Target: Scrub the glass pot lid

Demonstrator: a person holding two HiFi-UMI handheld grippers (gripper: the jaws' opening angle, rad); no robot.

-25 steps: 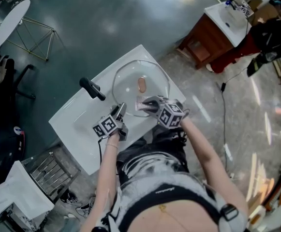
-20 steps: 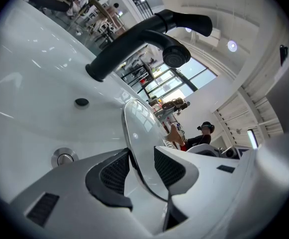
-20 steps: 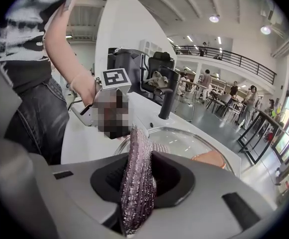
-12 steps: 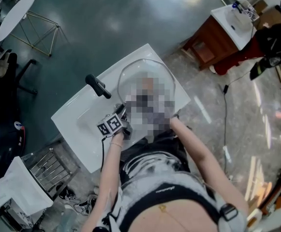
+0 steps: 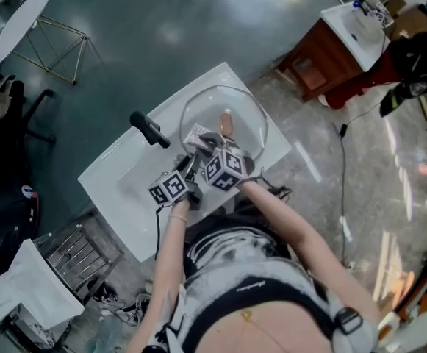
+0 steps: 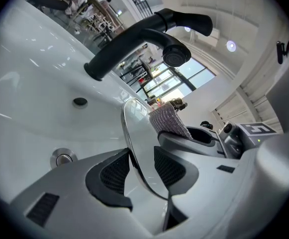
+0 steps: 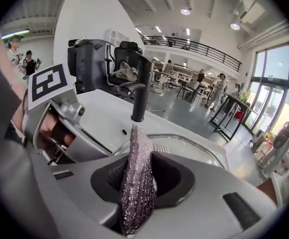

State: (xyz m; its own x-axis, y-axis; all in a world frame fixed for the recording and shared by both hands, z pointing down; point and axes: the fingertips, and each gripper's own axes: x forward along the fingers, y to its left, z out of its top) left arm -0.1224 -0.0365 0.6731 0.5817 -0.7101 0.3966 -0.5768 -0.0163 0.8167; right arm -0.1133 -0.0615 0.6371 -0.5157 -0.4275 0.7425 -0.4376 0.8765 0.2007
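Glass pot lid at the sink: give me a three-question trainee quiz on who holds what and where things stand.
1. True or false: the left gripper is shut on the rim of the glass pot lid.
2. What is the right gripper shut on? A) a silvery scrubbing cloth B) a yellow sponge C) nothing
3. Fill in: in the head view, the black faucet stands to the ___ of the lid.
Key: 1 true; 2 A; 3 left.
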